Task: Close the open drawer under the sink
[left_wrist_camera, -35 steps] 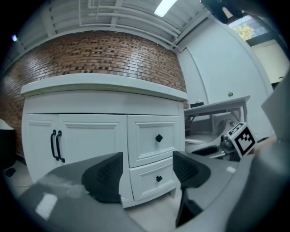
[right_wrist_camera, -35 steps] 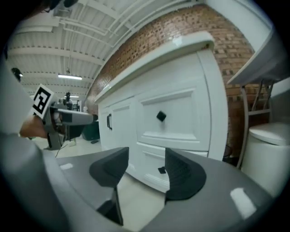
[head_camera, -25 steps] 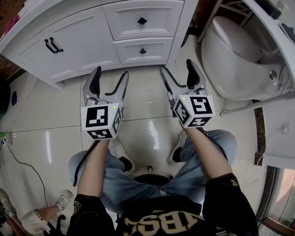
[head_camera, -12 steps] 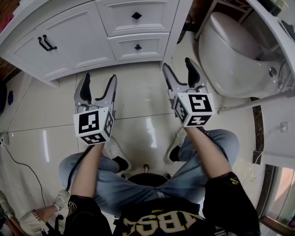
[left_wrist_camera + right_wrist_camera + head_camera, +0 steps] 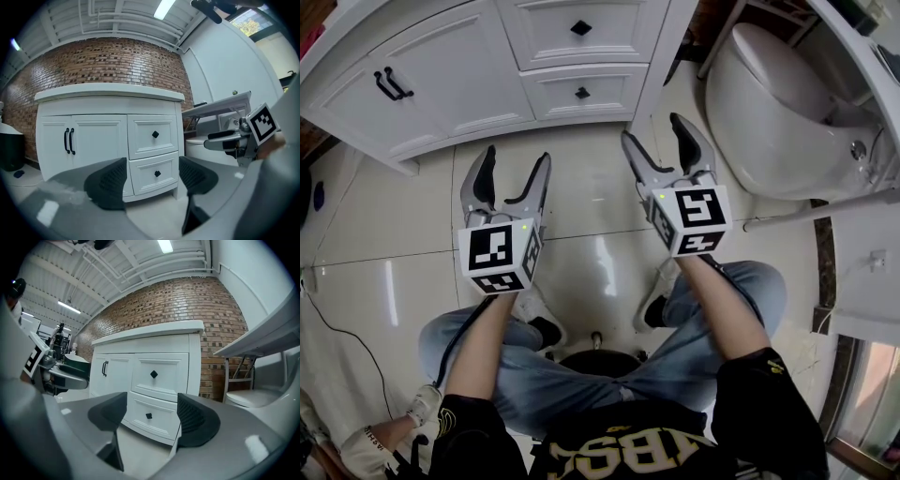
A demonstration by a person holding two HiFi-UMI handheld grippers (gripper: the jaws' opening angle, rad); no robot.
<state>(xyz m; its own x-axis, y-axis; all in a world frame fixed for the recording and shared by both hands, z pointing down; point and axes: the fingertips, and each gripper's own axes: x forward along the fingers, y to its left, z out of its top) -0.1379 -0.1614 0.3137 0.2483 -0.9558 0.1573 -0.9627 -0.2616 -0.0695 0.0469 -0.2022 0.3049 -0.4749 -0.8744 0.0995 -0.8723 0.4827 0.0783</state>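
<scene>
White drawer [image 5: 602, 95], long horizontally, facing left tool [image 5: 517, 157] apart, right tool [image 5: 653, 131] opening, both empty.

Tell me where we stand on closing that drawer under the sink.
Done: seemingly the closing; the upper drawer and lower drawer both look flush with the cabinet. In hand: nothing; the left gripper is open and empty, the right gripper empty, its jaws opening, both off the cabinet. Left: at most a flushness check.
</scene>
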